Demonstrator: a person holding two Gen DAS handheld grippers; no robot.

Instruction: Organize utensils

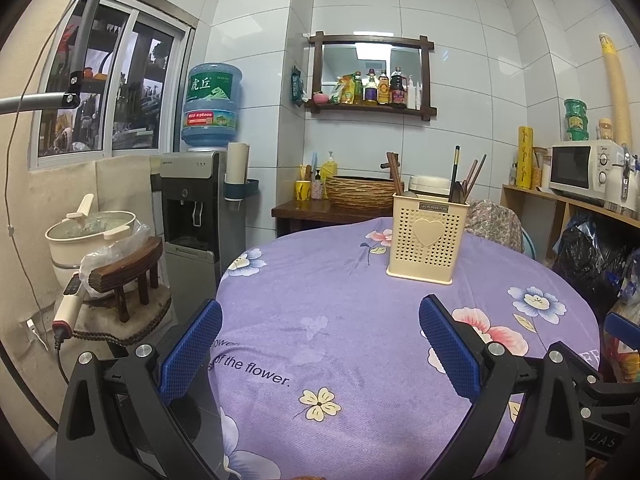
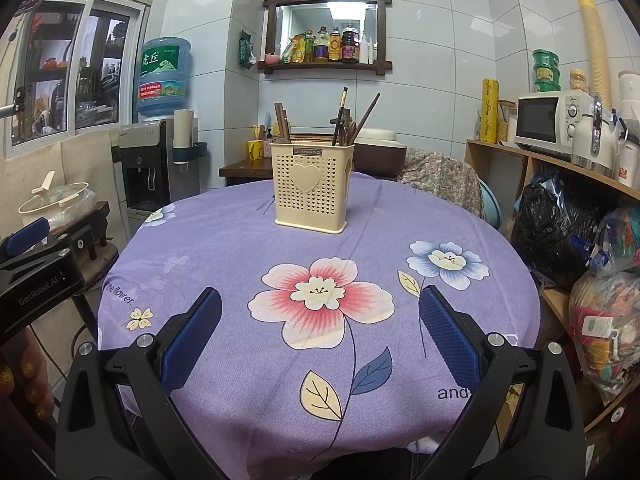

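Note:
A cream perforated utensil holder (image 1: 427, 237) with a heart on its front stands upright at the far side of the round table (image 1: 340, 320); it also shows in the right wrist view (image 2: 311, 187). Dark chopsticks and wooden utensils (image 2: 348, 120) stand in it. My left gripper (image 1: 320, 344) is open and empty above the near left part of the table. My right gripper (image 2: 320, 336) is open and empty above the near edge, over the pink flower print. The left gripper's body (image 2: 36, 264) shows at the left edge of the right wrist view.
The purple flowered cloth (image 2: 320, 280) covers the table. A water dispenser (image 1: 192, 200) and a pot on a stool (image 1: 92, 236) stand left. A shelf with a microwave (image 2: 552, 120) and bags (image 2: 560, 232) stands right. A side table with a woven basket (image 1: 360, 192) is behind.

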